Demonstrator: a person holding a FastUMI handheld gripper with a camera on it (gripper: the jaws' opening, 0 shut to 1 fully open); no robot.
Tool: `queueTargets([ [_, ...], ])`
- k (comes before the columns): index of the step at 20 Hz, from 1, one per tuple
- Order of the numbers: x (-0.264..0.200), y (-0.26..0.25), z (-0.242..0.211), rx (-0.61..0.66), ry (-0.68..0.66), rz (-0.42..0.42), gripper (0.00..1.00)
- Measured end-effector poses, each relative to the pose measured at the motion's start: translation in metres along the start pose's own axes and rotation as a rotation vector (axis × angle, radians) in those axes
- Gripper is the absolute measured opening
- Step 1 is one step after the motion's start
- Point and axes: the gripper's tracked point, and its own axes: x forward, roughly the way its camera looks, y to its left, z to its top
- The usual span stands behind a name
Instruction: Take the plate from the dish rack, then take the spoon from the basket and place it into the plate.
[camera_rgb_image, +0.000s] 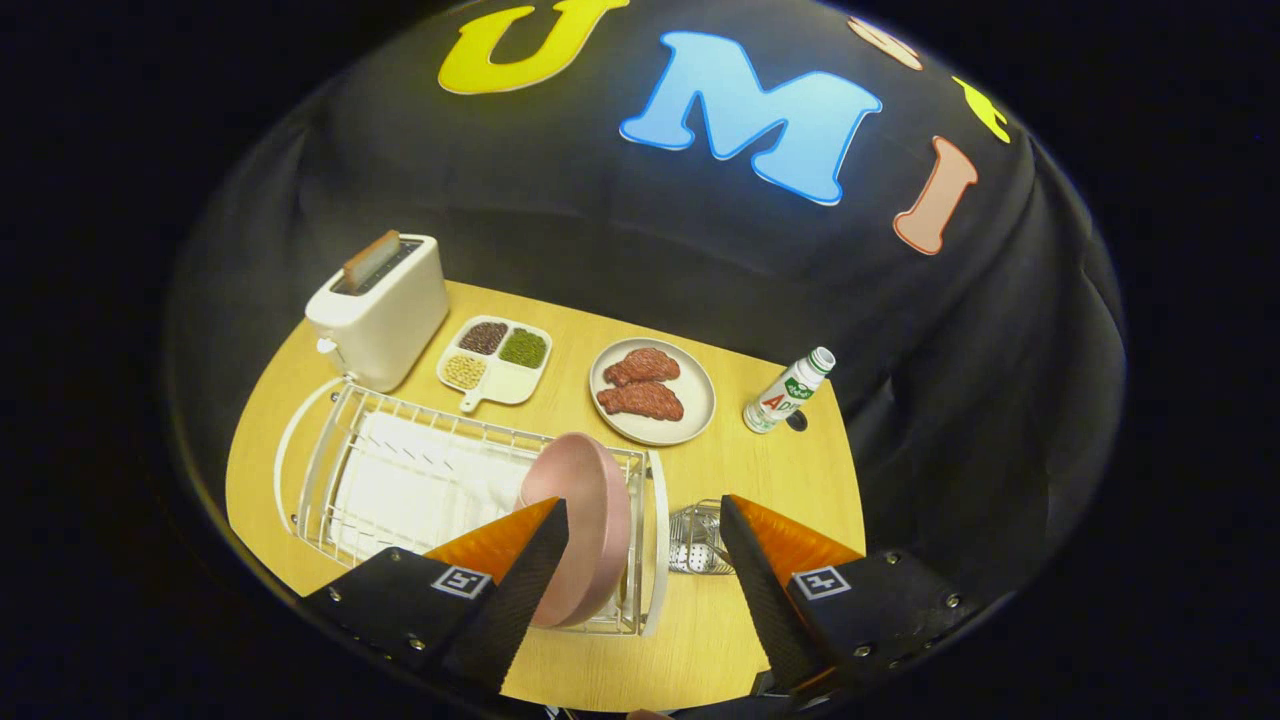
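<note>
Hovering above the wooden table (760, 470), the gripper (645, 520) has its fingers spread wide and holds nothing; the pink plate (585, 520) stands on edge at the near end of the white wire dish rack (400, 470), just ahead of the left finger, which overlaps its rim in the view; whether they touch I cannot tell. The step in hand looks to be the plate pick, not yet begun; to do it well, bring the fingers down so the upright rim passes between them, one finger on each face, then close firmly and lift straight up clear of the wires. The metal basket (697, 540) sits just beside the rack, between the fingers; the spoon in it is too unclear to make out.
</note>
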Motion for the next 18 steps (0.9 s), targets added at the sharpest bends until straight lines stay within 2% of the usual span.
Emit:
queueTargets([
  [5,0.027,0.003,-0.017,-0.018,0.126,-0.053,0.93],
  [7,0.038,0.0,-0.025,-0.032,0.163,-0.075,0.85],
  [8,0.042,-0.003,-0.03,-0.041,0.177,-0.099,0.85],
  [10,0.045,-0.008,-0.036,-0.054,0.207,-0.123,0.67],
  [12,0.049,0.004,-0.039,-0.013,0.21,-0.106,0.5],
  [13,0.047,0.007,-0.039,0.004,0.213,-0.112,0.24],
  [16,0.041,0.012,-0.02,0.003,0.184,-0.108,0.14],
  [17,0.043,0.012,-0.017,0.001,0.186,-0.108,0.08],
  [18,0.044,0.011,-0.015,0.002,0.184,-0.111,0.08],
])
